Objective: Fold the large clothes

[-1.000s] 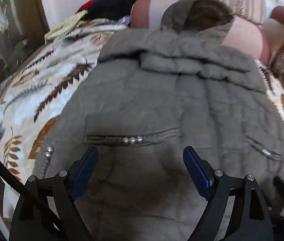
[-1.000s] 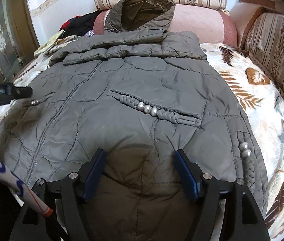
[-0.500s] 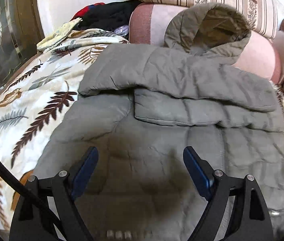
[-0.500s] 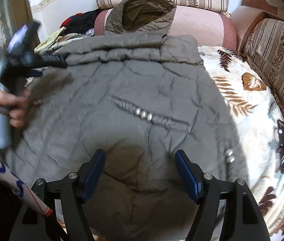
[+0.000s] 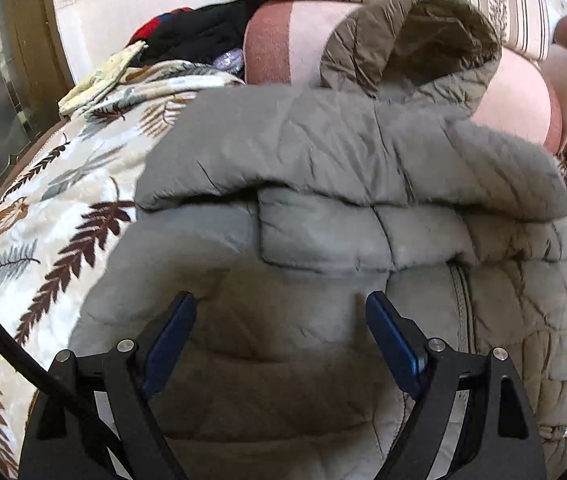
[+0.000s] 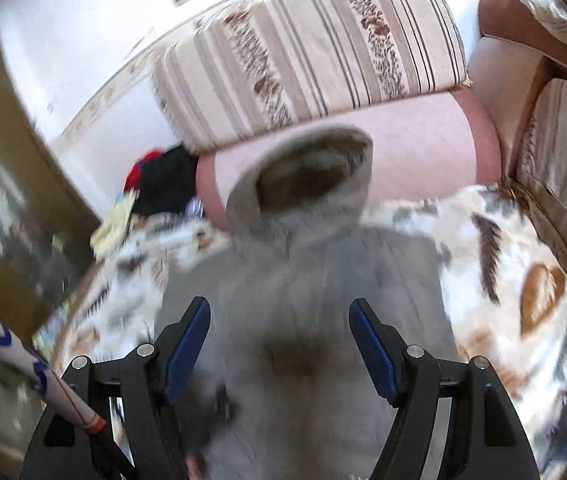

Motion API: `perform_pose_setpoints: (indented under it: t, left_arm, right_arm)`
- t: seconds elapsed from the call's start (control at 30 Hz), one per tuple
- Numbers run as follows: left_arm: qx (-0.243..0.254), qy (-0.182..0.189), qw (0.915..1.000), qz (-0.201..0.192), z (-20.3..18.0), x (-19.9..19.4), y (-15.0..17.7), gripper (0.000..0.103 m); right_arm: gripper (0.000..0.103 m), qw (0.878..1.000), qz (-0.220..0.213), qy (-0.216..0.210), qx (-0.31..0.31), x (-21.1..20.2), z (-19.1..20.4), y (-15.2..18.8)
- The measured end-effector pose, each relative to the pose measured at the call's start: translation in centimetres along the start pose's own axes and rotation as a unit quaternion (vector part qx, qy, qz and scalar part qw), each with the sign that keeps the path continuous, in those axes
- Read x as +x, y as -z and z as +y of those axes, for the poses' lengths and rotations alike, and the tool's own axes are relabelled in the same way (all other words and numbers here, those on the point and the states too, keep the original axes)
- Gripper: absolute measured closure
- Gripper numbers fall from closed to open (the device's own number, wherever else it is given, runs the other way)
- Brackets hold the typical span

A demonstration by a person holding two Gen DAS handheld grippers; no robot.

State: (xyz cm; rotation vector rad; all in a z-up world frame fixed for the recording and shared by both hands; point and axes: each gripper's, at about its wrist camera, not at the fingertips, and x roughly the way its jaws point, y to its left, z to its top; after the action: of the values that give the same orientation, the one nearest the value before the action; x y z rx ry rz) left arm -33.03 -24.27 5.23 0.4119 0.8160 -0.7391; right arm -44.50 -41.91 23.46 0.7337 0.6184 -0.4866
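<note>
An olive-grey quilted jacket (image 5: 323,240) lies front up on a leaf-patterned bedspread (image 5: 55,232), its hood (image 5: 415,44) resting against a pink bolster. Both sleeves are folded across the chest. My left gripper (image 5: 281,308) hovers open just above the upper body of the jacket, below the folded sleeves, with nothing between its blue pads. The right wrist view is blurred: my right gripper (image 6: 279,312) stands open, high above the jacket (image 6: 323,280), pointing toward the hood (image 6: 307,172). It holds nothing.
A striped cushion (image 6: 311,56) sits on the pink bolster (image 6: 423,148) at the head of the bed. A pile of dark and red clothes (image 5: 191,36) lies at the back left. A wooden cabinet (image 6: 15,184) stands on the left; a patterned armrest (image 6: 563,168) on the right.
My left gripper moved up the jacket from the pocket area to the folded sleeves, then held still. My right gripper rose and swung toward the hood, blurring its view.
</note>
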Motion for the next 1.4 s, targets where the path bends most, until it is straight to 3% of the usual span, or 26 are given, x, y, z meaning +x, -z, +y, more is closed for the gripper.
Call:
perform_pose_setpoints:
  t: [0.2, 0.33, 0.6, 0.8, 0.83, 0.87, 0.93, 1.13, 1.4]
  left_arm:
    - [-0.016, -0.006, 0.9998, -0.007, 1.2, -0.1, -0.5, 0.017]
    - [-0.014, -0.010, 0.9998, -0.013, 1.3, -0.2, -0.5, 0.017]
    - [-0.005, -0.021, 0.9997, -0.011, 0.7, 0.7, -0.6, 0.017]
    - [0.015, -0.023, 0.9996, -0.005, -0.5, 1.5, -0.4, 0.017]
    - [0.015, -0.023, 0.9996, -0.005, -0.5, 1.6, -0.4, 0.017]
    - [0.015, -0.023, 0.9996, -0.006, -0.5, 1.6, -0.4, 0.017]
    - [0.015, -0.023, 0.9996, -0.004, -0.5, 1.8, -0.4, 0.017]
    - [0.005, -0.016, 0.9999, -0.001, -0.2, 1.7, -0.7, 0.017]
    - [-0.043, 0.003, 0.9990, -0.010, 2.2, 0.5, -1.6, 0.017]
  right_arm:
    - [0.026, 0.994, -0.009, 0.015, 0.111, 6.9, -2.4, -9.5]
    - [0.026, 0.985, -0.020, 0.021, 0.168, 11.5, -4.9, -13.1]
    - [0.026, 0.975, -0.024, 0.009, 0.220, 19.5, -8.2, -17.2]
    - [0.026, 0.970, -0.034, 0.002, 0.241, 23.8, -9.4, -18.3]
    - [0.032, 0.971, -0.029, 0.002, 0.239, 24.5, -9.6, -18.2]
    - [0.055, 0.972, -0.023, -0.002, 0.234, 25.0, -9.6, -18.2]
    - [0.090, 0.976, -0.013, -0.004, 0.217, 25.6, -9.5, -17.8]
    - [0.094, 0.980, -0.032, -0.052, 0.189, 21.9, -7.8, -15.2]
    - [0.096, 0.986, -0.044, -0.115, 0.111, 11.3, -2.0, -8.0]
